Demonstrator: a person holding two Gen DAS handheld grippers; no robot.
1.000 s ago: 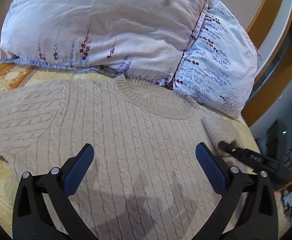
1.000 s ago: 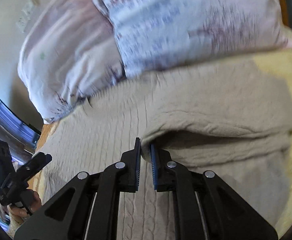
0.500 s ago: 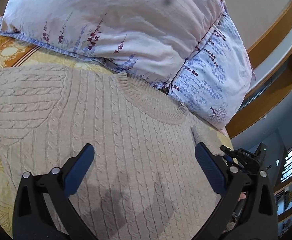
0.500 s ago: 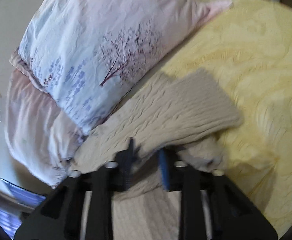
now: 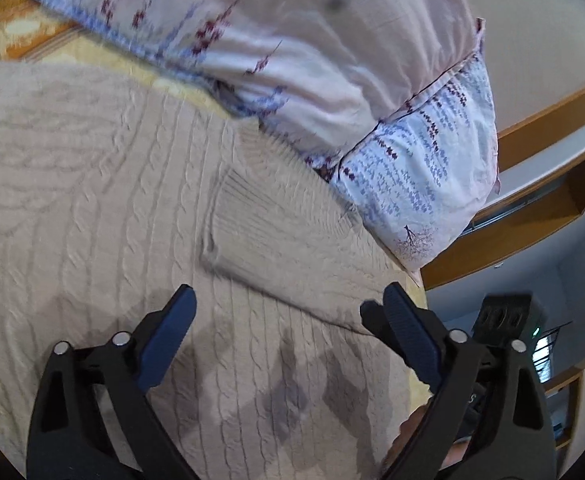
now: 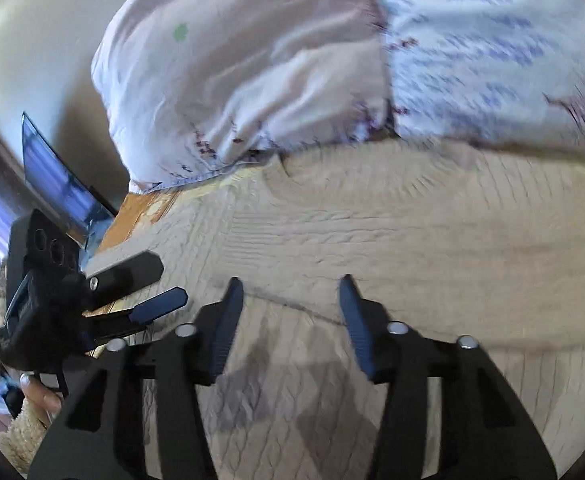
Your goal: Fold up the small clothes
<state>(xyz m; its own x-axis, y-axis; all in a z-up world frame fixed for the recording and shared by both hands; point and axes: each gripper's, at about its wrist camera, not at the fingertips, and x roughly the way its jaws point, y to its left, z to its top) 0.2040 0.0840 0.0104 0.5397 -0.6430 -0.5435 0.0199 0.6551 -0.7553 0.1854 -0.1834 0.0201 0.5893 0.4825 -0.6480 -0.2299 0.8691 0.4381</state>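
Note:
A beige cable-knit sweater (image 5: 92, 208) lies flat on the bed, its neck toward the pillows. Its right sleeve (image 5: 276, 240) is folded across the chest, ribbed cuff near the middle. My left gripper (image 5: 288, 312) is open and empty just above the sweater's front, below the folded sleeve. My right gripper (image 6: 290, 300) is open and empty over the same sleeve (image 6: 412, 256). In the right wrist view the sweater (image 6: 292, 380) fills the lower half and the left gripper (image 6: 148, 284) shows at the left.
Two floral pillows (image 5: 292, 52) lie against the head of the bed, touching the sweater's collar; they also show in the right wrist view (image 6: 292, 72). A yellow bedspread (image 5: 92, 48) lies under the sweater. A wooden headboard shelf (image 5: 532, 200) stands at the right.
My right gripper carried the sleeve across the chest, laid it down and opened. My left gripper stayed open and shifted toward the sweater's right side.

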